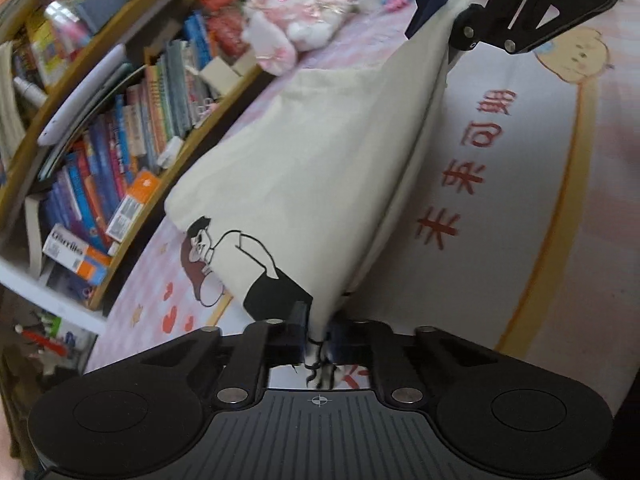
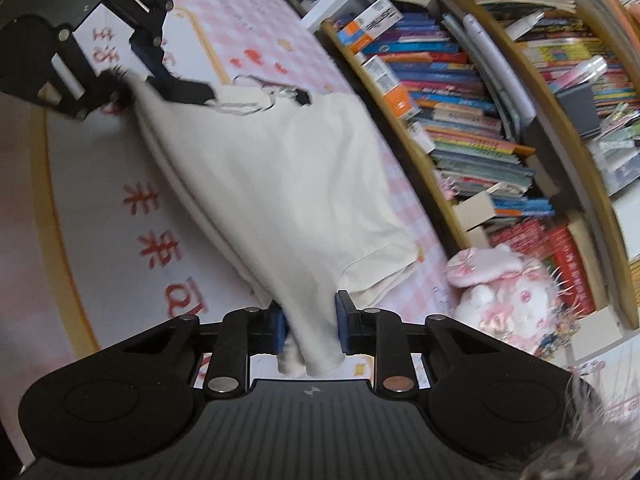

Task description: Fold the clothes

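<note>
left wrist view: left claw (image 1: 318, 334) pinches the cream shirt (image 1: 320, 168)'s printed end, right claw (image 2: 310, 330) clamps the opposite end, cloth stretched between them above the bed (image 1: 520, 200). likely next: lower it into a fold.

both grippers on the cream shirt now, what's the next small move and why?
Probably lift both ends together, keeping the span taut. The left gripper is shut on the printed end of the cream T-shirt, the right gripper on the opposite end, and the cloth hangs between them, its far side resting on the pink bedsheet. Raising it lets the fold fall straight.
</note>
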`<action>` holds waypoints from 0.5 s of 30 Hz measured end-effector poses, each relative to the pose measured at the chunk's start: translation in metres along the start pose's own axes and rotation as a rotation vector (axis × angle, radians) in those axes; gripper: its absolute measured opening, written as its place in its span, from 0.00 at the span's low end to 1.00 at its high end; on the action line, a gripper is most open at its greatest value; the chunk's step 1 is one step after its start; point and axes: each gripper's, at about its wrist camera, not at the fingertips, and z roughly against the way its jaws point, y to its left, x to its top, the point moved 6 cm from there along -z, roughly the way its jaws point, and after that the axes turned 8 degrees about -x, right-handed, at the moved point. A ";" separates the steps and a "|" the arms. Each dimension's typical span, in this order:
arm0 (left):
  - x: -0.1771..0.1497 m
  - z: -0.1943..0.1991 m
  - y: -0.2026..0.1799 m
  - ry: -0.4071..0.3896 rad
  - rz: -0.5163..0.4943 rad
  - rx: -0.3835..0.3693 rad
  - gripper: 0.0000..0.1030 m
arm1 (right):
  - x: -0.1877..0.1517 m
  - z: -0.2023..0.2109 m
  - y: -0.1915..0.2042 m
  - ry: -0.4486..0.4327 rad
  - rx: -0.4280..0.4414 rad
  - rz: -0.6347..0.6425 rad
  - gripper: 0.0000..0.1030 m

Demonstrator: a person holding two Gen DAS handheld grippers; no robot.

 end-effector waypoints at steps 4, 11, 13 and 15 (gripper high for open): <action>-0.001 0.006 -0.002 0.010 -0.009 -0.050 0.05 | -0.005 0.005 0.004 0.013 0.044 -0.031 0.16; 0.000 0.032 -0.017 0.021 -0.062 -0.082 0.05 | -0.013 0.024 0.002 0.014 0.124 -0.089 0.15; 0.001 0.039 -0.022 0.017 -0.046 -0.088 0.05 | -0.016 0.030 0.002 0.015 0.150 -0.096 0.15; 0.001 0.046 -0.027 0.014 -0.020 -0.096 0.05 | -0.019 0.038 0.002 0.016 0.173 -0.105 0.15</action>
